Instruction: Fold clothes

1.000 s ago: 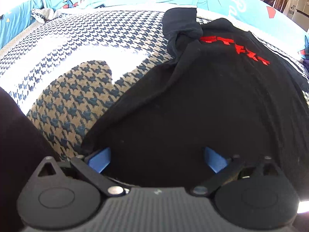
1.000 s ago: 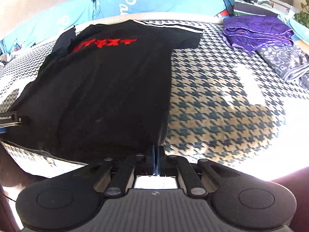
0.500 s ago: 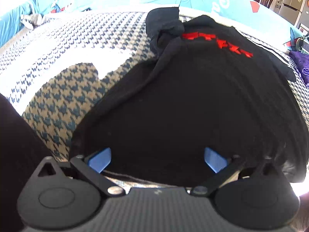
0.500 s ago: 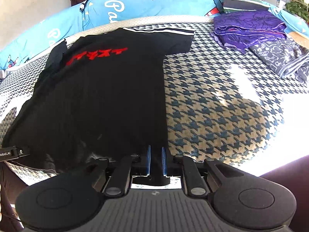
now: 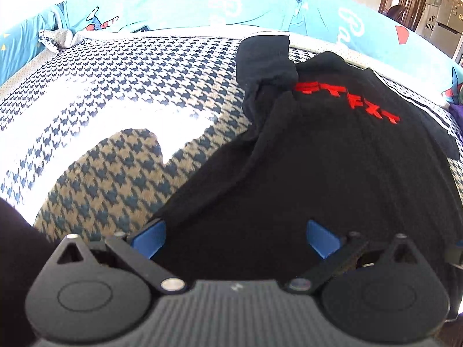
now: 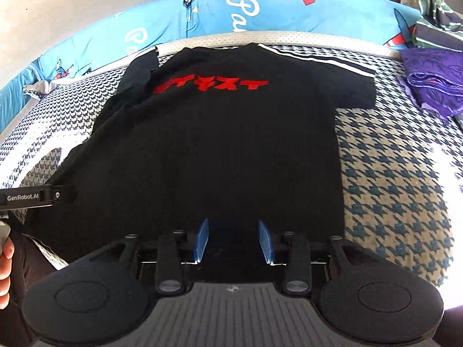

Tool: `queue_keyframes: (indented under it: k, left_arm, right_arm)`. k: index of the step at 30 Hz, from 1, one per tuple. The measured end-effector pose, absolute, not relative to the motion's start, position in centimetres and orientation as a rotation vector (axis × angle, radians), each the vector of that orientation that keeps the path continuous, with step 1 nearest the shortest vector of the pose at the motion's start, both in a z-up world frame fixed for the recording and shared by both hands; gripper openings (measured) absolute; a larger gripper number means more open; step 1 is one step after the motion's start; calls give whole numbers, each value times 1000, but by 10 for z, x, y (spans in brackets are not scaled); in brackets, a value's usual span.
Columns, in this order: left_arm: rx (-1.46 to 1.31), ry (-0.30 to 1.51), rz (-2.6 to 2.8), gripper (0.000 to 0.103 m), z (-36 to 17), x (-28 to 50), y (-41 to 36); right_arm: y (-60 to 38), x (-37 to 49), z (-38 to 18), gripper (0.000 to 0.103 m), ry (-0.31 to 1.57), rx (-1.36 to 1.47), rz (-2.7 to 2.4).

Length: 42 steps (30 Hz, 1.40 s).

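Hiding hem: black tee [image 6: 220, 150].

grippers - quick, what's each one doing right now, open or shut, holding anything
Left claw: open, wide, holding nothing, over the hem of the black t-shirt.
Right claw: open, holding nothing, over the same hem.

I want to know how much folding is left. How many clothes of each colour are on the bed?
Black: 1, the T-shirt with red letters
Purple: 1, a folded cloth
Green striped: 1, a bundle at the far right edge
Grey: 1, a crumpled piece in the far corner
Total: 4
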State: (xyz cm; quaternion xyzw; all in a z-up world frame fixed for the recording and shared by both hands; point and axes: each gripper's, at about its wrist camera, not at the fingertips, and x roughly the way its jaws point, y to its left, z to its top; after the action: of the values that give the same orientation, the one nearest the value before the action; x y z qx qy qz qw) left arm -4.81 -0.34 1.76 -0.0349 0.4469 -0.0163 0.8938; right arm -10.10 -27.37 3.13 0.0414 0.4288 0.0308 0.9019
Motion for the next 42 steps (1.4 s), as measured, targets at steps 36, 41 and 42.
queue_keyframes:
  k: [36, 41, 42]
  left_arm:
    - [-56, 850, -69, 103, 18, 161, 15]
    - [-104, 846, -90, 102, 16, 185, 23]
    - [-110, 847, -96, 101, 15, 190, 24]
  right_arm:
    - [-239, 28, 12, 54, 934, 48, 158]
    - [-230, 46, 9, 55, 919, 2, 156]
    - [-230, 50, 8, 55, 919, -1, 153]
